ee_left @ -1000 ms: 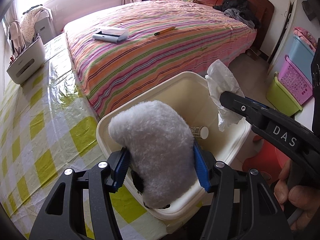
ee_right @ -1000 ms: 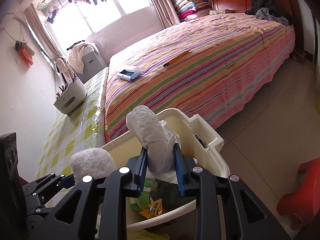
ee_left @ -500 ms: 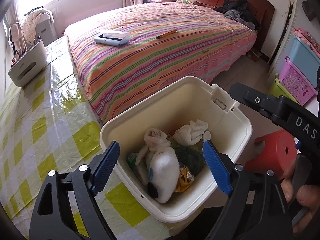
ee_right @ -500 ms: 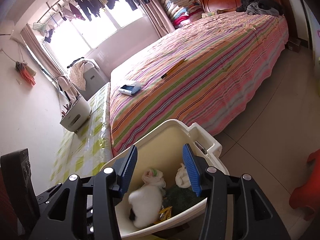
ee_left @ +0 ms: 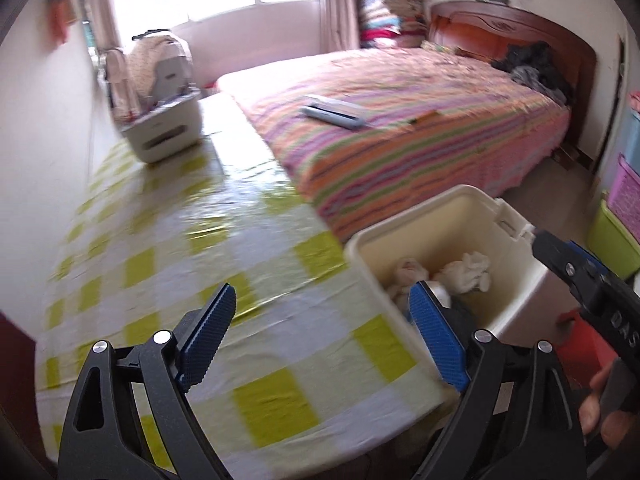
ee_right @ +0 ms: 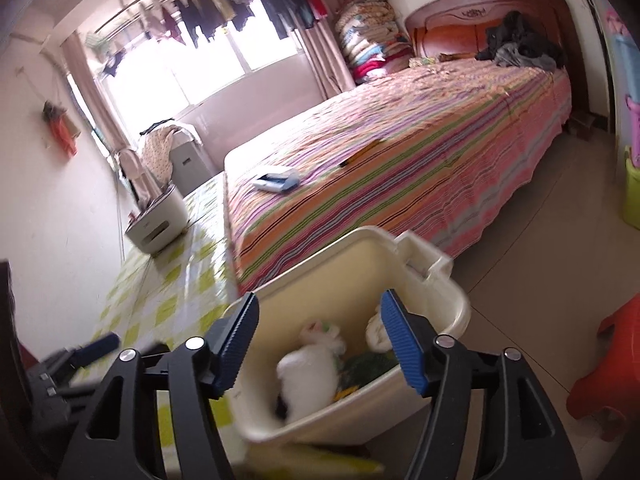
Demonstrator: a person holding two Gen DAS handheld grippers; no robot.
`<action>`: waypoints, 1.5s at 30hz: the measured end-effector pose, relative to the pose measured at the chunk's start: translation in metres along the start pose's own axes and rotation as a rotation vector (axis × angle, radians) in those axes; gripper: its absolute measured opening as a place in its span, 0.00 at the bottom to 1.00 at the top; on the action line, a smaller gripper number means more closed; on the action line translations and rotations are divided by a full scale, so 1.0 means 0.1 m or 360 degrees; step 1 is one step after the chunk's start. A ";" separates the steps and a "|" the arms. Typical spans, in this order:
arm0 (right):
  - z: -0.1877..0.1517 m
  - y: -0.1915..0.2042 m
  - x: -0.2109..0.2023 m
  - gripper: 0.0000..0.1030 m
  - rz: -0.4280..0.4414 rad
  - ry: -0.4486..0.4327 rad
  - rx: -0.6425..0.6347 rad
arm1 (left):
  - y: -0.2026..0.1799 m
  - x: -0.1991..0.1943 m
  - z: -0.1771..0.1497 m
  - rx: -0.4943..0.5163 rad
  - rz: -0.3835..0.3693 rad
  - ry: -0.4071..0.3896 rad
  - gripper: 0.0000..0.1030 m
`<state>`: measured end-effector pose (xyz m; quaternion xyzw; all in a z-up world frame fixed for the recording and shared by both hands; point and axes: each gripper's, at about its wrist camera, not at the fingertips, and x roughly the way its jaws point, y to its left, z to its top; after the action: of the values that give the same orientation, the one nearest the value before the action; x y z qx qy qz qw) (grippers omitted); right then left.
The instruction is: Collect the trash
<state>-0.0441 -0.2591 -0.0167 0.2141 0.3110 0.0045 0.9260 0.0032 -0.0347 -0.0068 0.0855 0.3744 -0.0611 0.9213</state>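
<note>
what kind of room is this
Most likely a lived-in bedroom in a home. A large bed with a striped cover and carved wooden headboard fills the room, folded quilts are stacked in the corner, and laundry hangs drying at the window.

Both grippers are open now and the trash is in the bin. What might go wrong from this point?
1. The bin seems to stand at the edge of the table; a bump from the right gripper might tip it to the floor.
2. The fluffy white piece lies high on the pile, so it may roll out.
3. The left gripper, jaws wide and empty, could catch the bin's rim.
</note>
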 end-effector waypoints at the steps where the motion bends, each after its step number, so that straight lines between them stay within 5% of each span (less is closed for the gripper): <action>1: -0.07 0.13 -0.07 0.63 -0.0001 0.0007 -0.0048 | 0.08 -0.06 -0.03 -0.0022 0.0014 -0.0009 0.85; 8: -0.42 0.57 -0.38 0.66 0.0004 0.0073 -0.0225 | 0.53 -0.47 -0.40 -0.0180 0.0107 -0.0047 0.86; 19: -0.63 1.02 -0.44 0.67 -0.0033 0.0129 -0.0344 | 0.77 -0.76 -0.78 -0.0252 0.0078 -0.0057 0.87; 45: -0.50 1.07 0.10 0.67 0.0007 0.0268 -0.0286 | 0.91 -0.35 -0.60 -0.0271 0.0127 0.0071 0.89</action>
<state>-0.0518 -0.1407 -0.0154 0.1296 0.3854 0.0523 0.9121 -0.0467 0.0684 -0.0145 0.0231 0.3950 0.0097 0.9183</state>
